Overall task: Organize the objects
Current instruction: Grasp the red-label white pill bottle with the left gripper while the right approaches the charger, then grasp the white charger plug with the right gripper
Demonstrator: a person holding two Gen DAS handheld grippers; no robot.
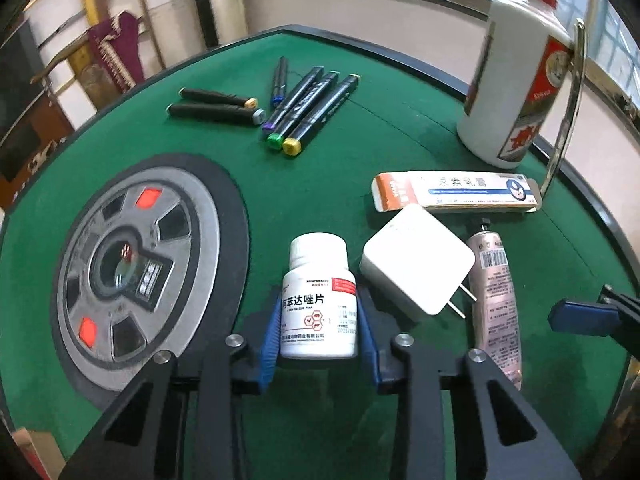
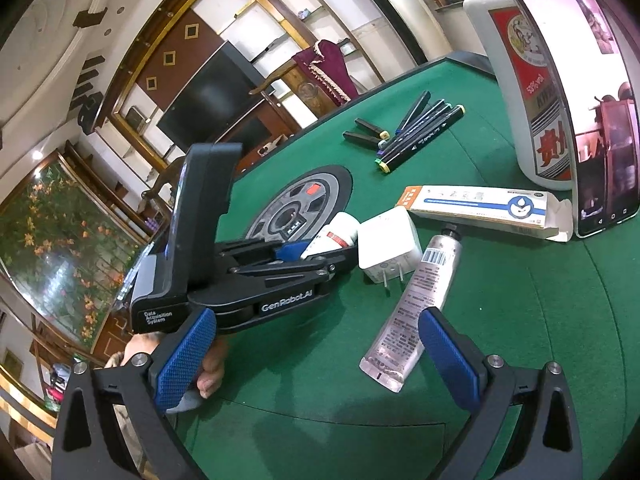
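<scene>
Blue pads of the left tool [image 1: 319,330] sit against both flanks of a white pill bottle [image 1: 319,298], which stands upright on the green table [image 1: 340,160]; the tool looks clamped on it, low on the body. Just beside the bottle on its right lies a white charger [image 1: 416,262], prongs toward the camera, and past that a pale tube [image 1: 496,300]. A judgement: with the hold so low and the smooth bottle tall above it, a quick lift could tip it, and any swing rightward would knock the charger into the tube. Farther toward the far edge lie a flat ointment box [image 1: 452,192], a cluster of markers [image 1: 308,108], and a large white bottle [image 1: 516,84] near the far right corner.

From the right wrist, the right tool [image 2: 316,354] has its pads wide apart, holding nothing, hovering over the near end of the tube [image 2: 416,304]. The left tool [image 2: 298,252] crosses in front of it, pads around the pill bottle [image 2: 340,230]. A phone [image 2: 592,92] stands propped against the large bottle [image 2: 524,92]. Risk, as I judge it: the two tools work close together, so a careless reach could make them collide or jostle the propped phone over.
</scene>
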